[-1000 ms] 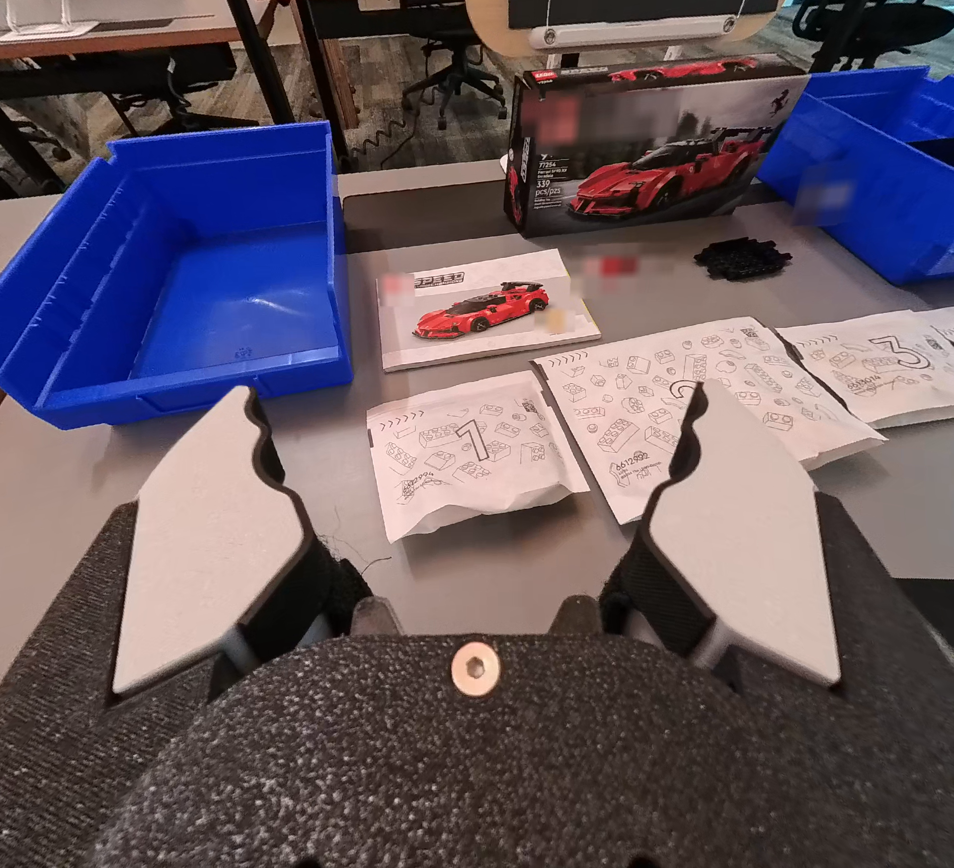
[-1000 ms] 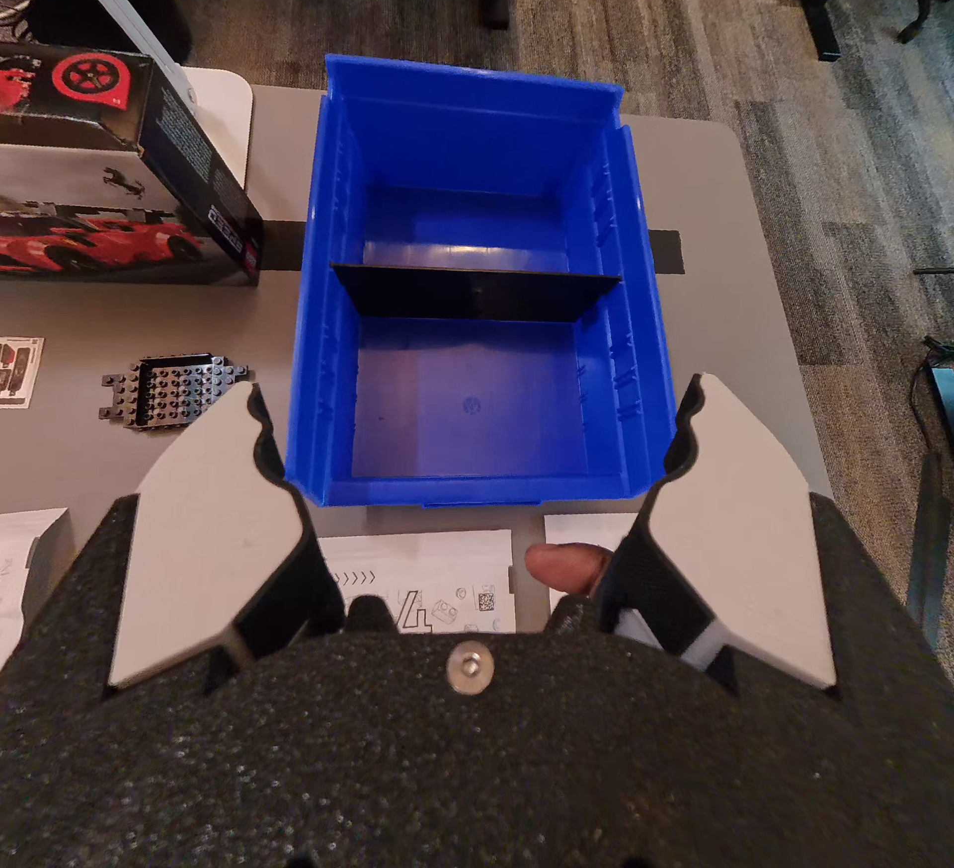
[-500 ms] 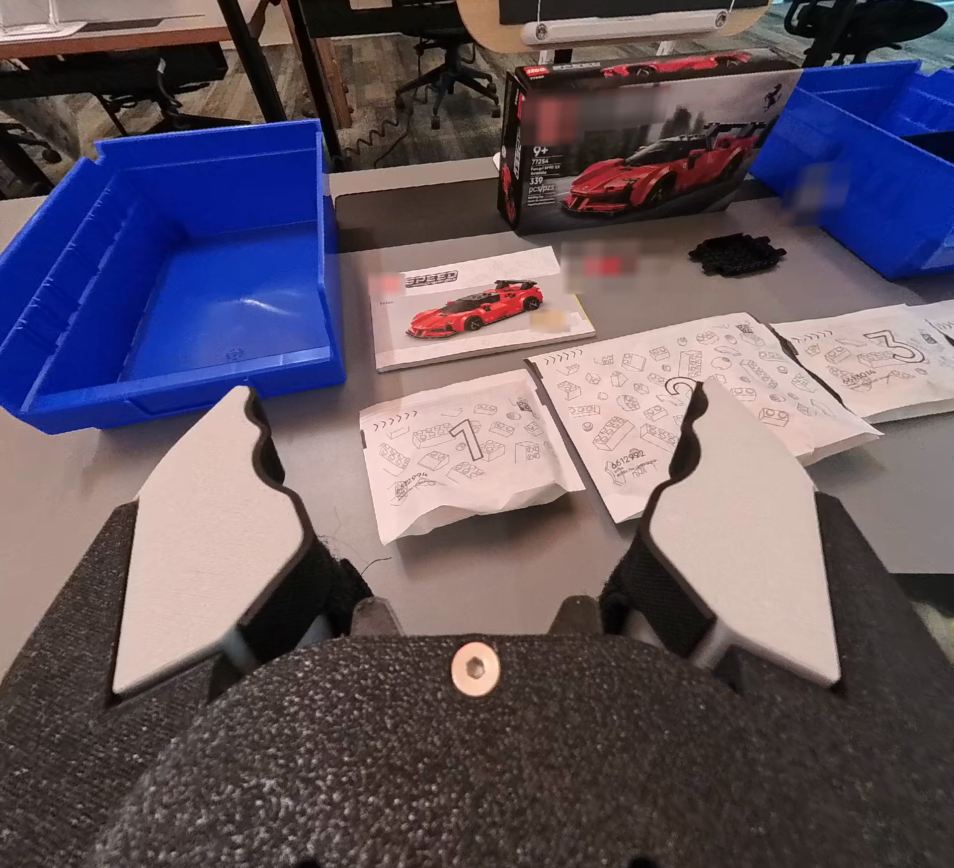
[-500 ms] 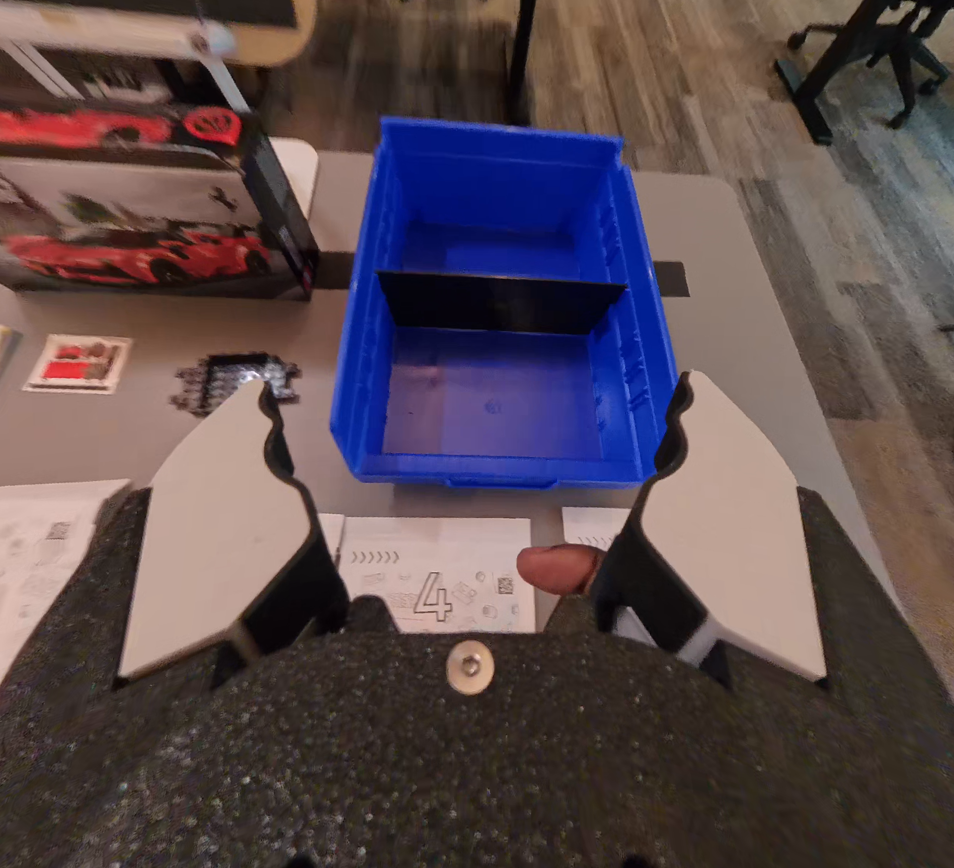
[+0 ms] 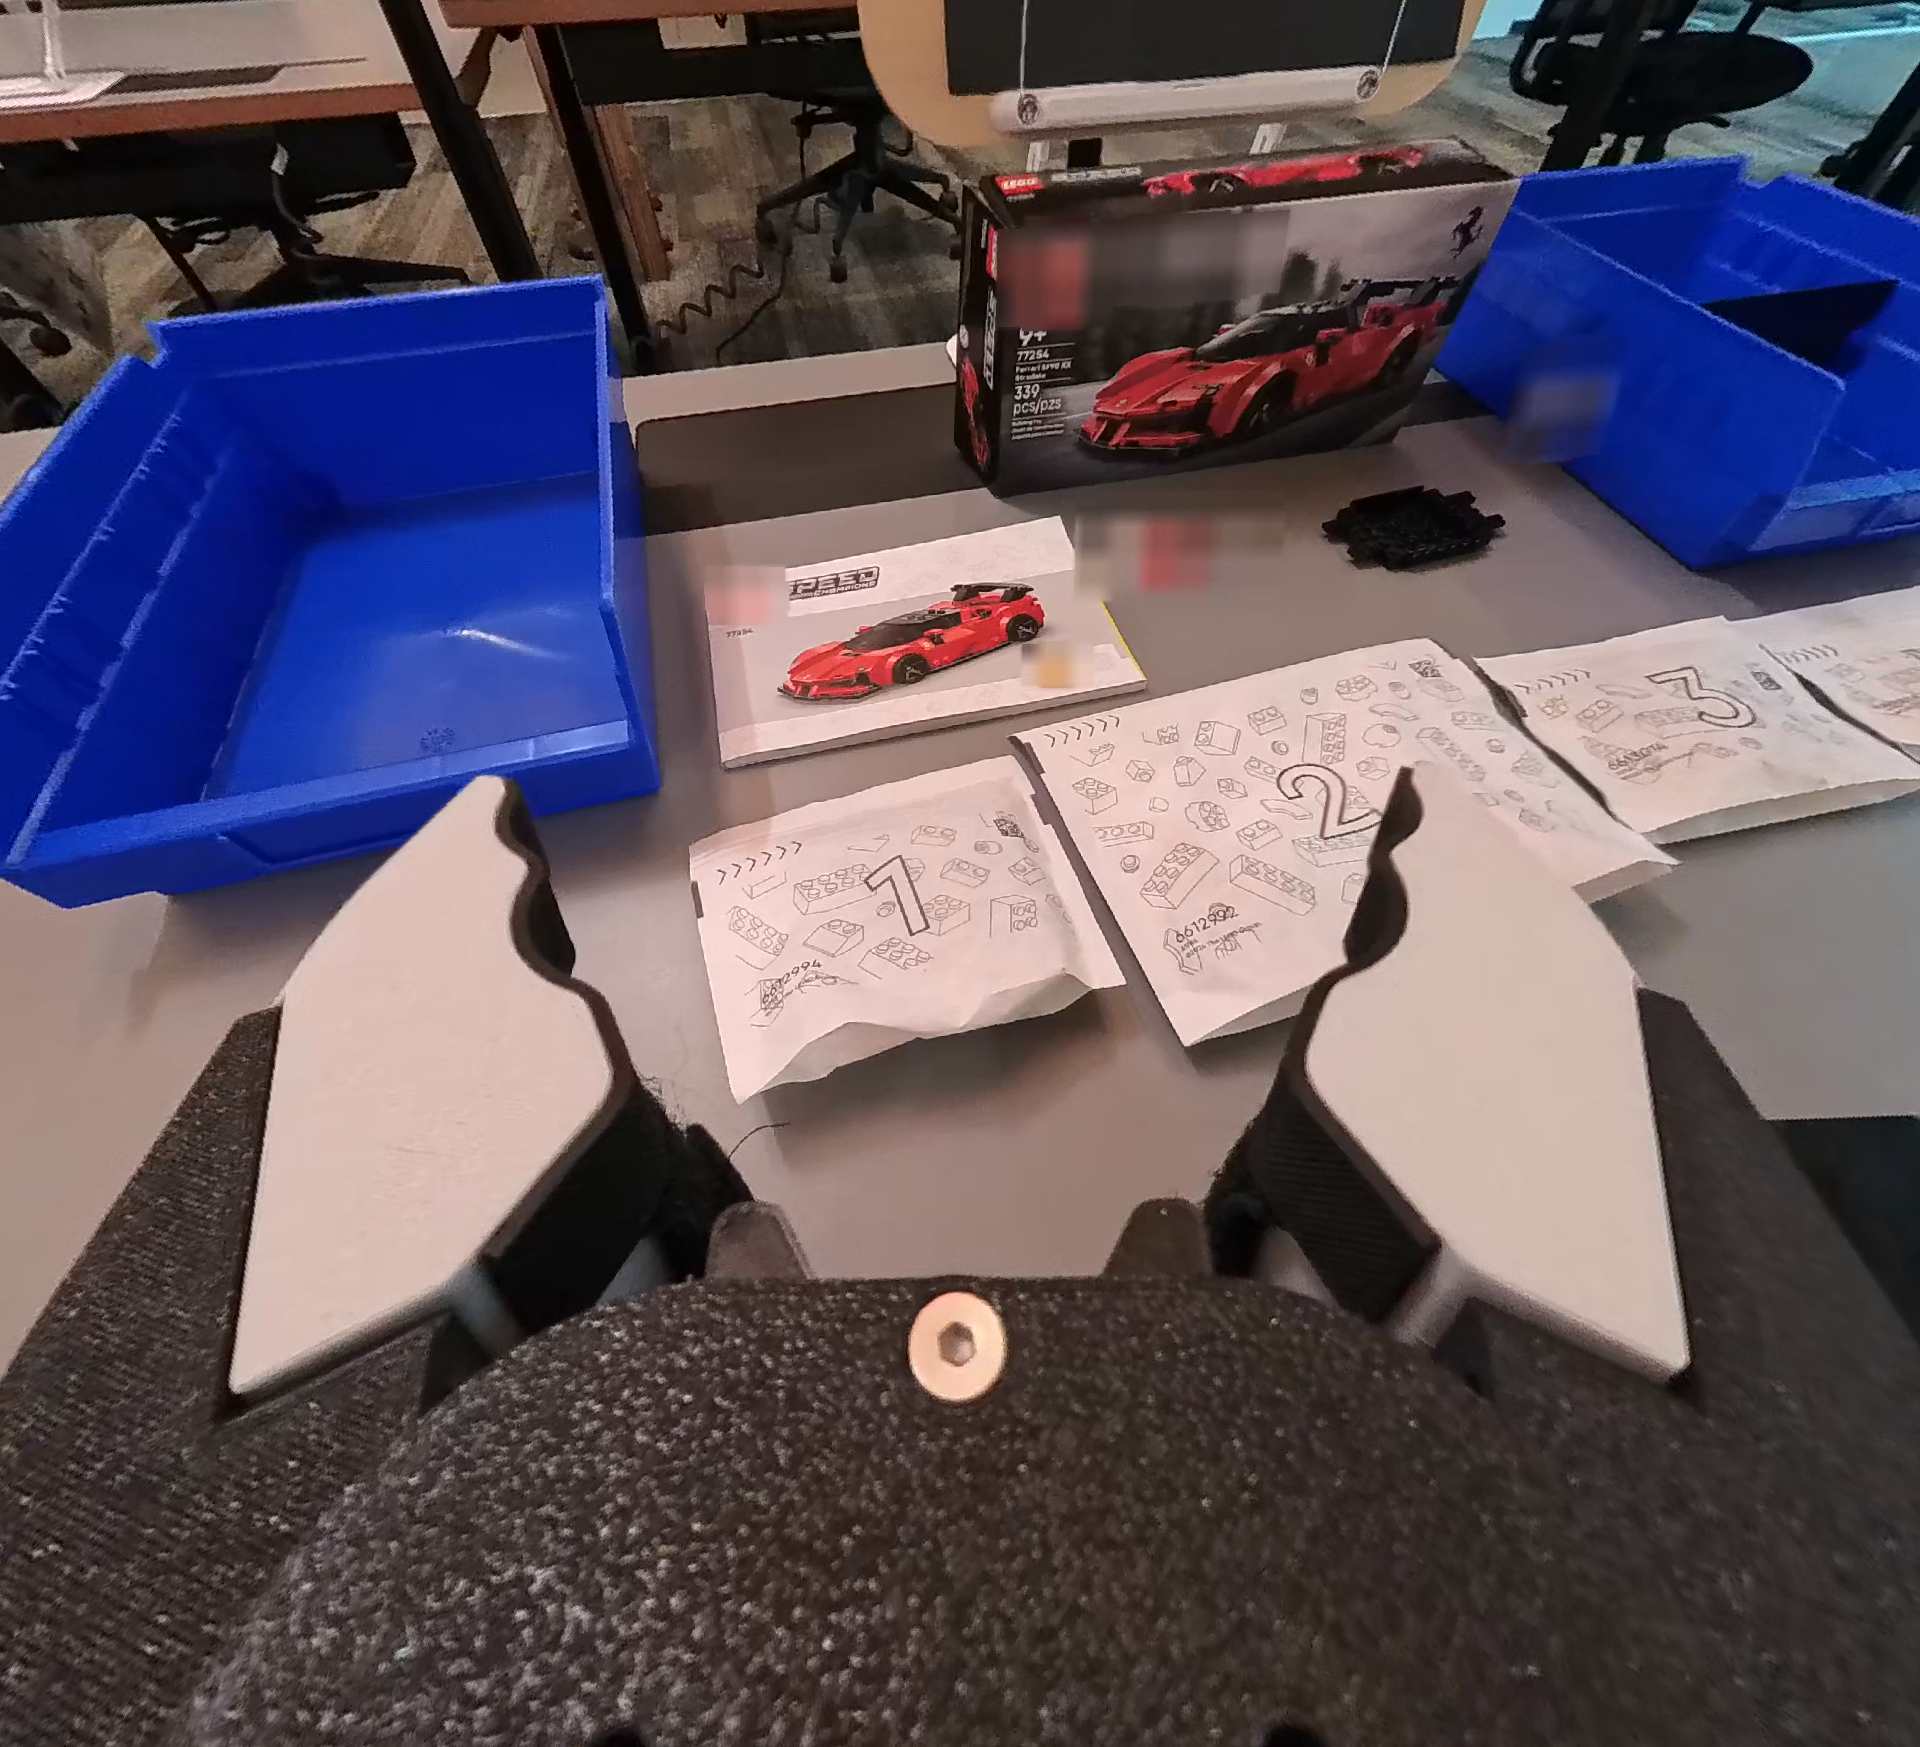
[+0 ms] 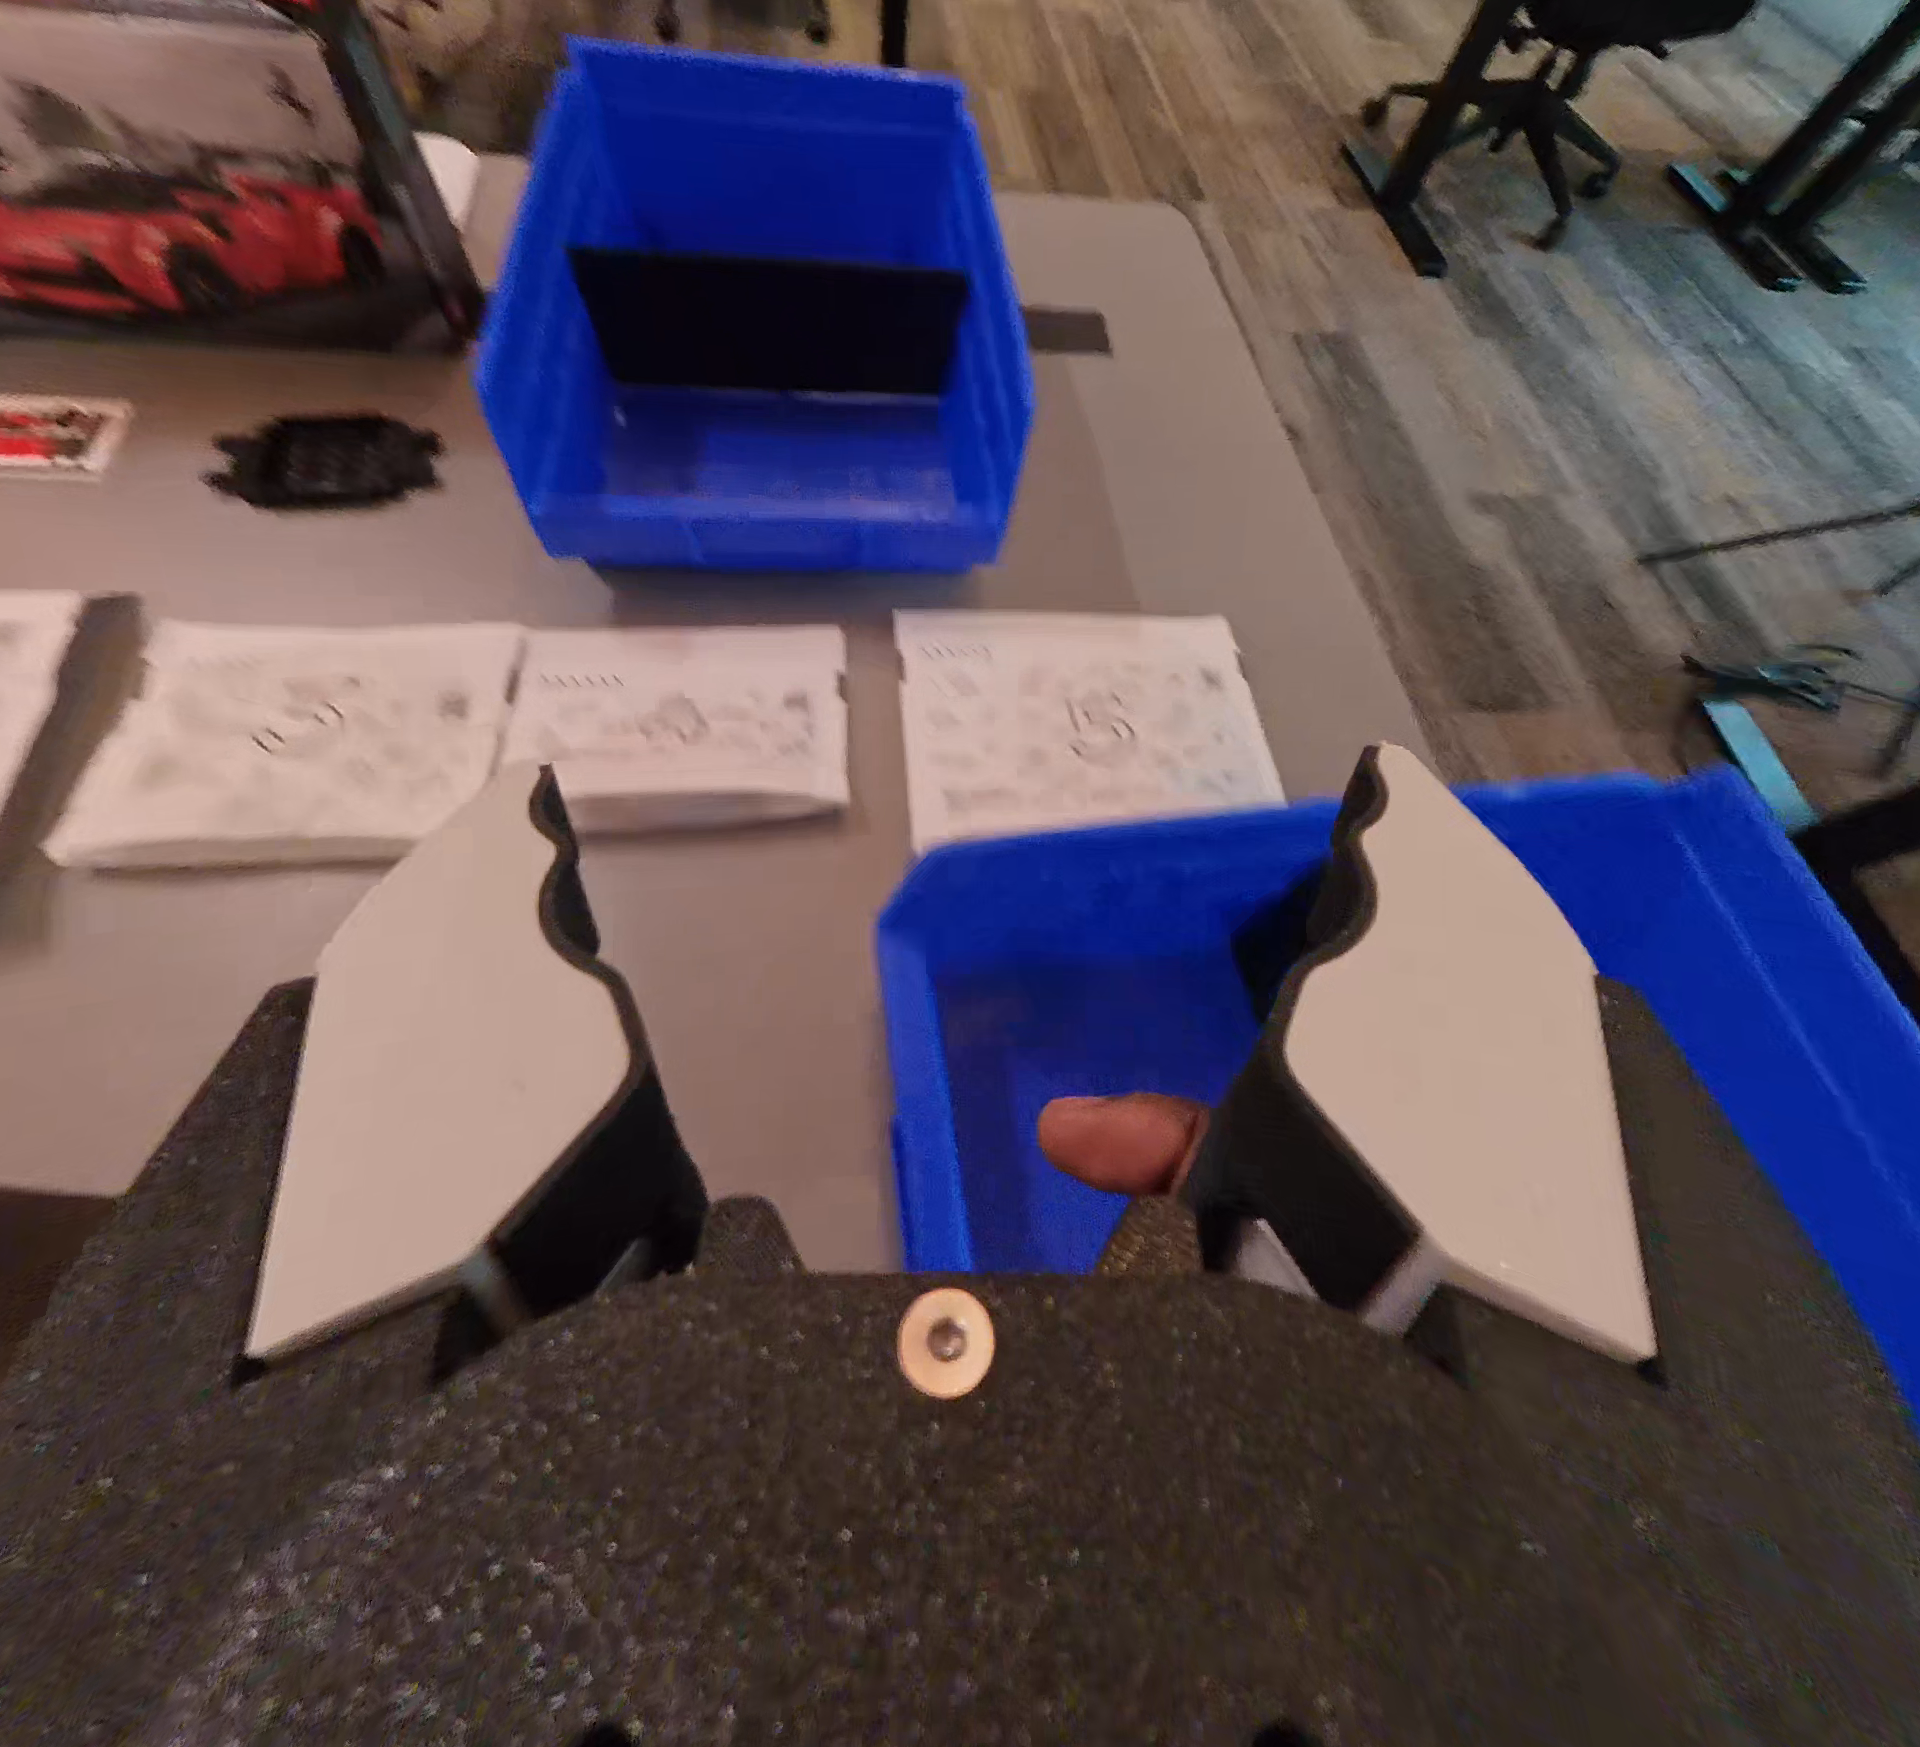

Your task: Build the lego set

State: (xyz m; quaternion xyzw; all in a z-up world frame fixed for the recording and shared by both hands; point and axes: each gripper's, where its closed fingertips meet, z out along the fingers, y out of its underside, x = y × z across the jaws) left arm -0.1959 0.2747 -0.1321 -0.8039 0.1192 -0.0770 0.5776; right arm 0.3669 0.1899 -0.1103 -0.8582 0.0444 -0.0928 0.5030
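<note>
Over a grey table (image 5: 935, 1157), we hold both grippers (image 5: 956, 866) (image 6: 961, 866) spread and empty, the left above light, crinkly paper bags (image 5: 883, 918), probably best pinched at an edge.

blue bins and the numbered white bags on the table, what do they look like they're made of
Blue bins: likely hard moulded plastic, smooth and slightly glossy; light glints off the floor, and the walls are ribbed. The right-hand one has a flat black divider, probably plastic too.

Numbered white bags: look like matte paper; they crease, lie puffed, and carry printed line drawings without shine.
</note>
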